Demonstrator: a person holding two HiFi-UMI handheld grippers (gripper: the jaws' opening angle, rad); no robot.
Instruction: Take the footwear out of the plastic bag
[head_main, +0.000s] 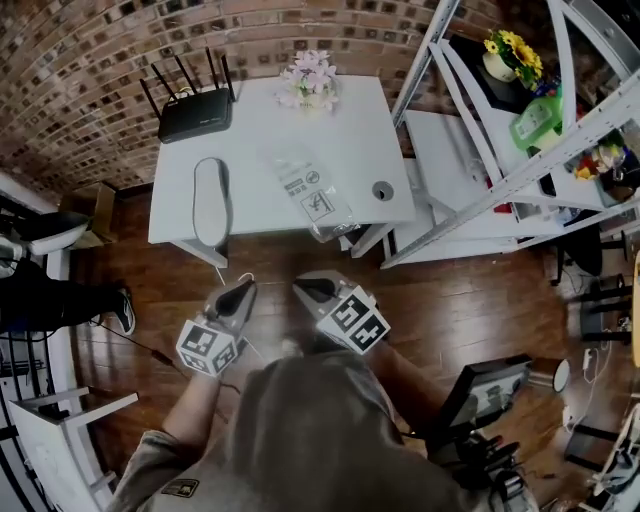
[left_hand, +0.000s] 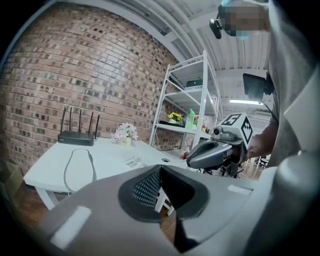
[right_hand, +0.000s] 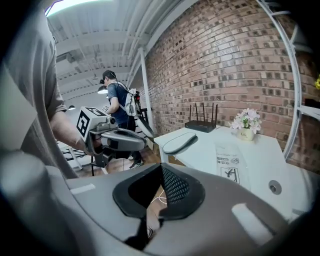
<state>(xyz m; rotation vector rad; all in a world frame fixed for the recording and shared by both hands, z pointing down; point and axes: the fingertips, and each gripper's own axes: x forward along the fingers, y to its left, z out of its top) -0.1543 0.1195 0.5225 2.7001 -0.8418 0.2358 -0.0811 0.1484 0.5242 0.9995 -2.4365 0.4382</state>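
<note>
On the white table (head_main: 262, 140) in the upper half of the head view, a black router (head_main: 195, 115) with upright antennas sits at the upper left corner. Below it lies the footwear (head_main: 210, 200): a flat, grey, sole-shaped piece with rounded ends and a slightly paler rim. It lies lengthwise up the frame with its lower end at the table's near edge, outside the bag and apart from it. To its right, at the table's middle, the plastic bag (head_main: 312, 192) lies flat and clear, with black printed labels, its lower end at the near edge. A small pot of pale flowers (head_main: 310, 80) stands above it. In the lower centre, over the wooden floor and short of the table, the left gripper (head_main: 241, 290) has its jaws pressed together on nothing. Just right of it, the right gripper (head_main: 308, 289) is likewise closed and empty. A white metal shelf unit (head_main: 520, 170) fills the upper right.
</note>
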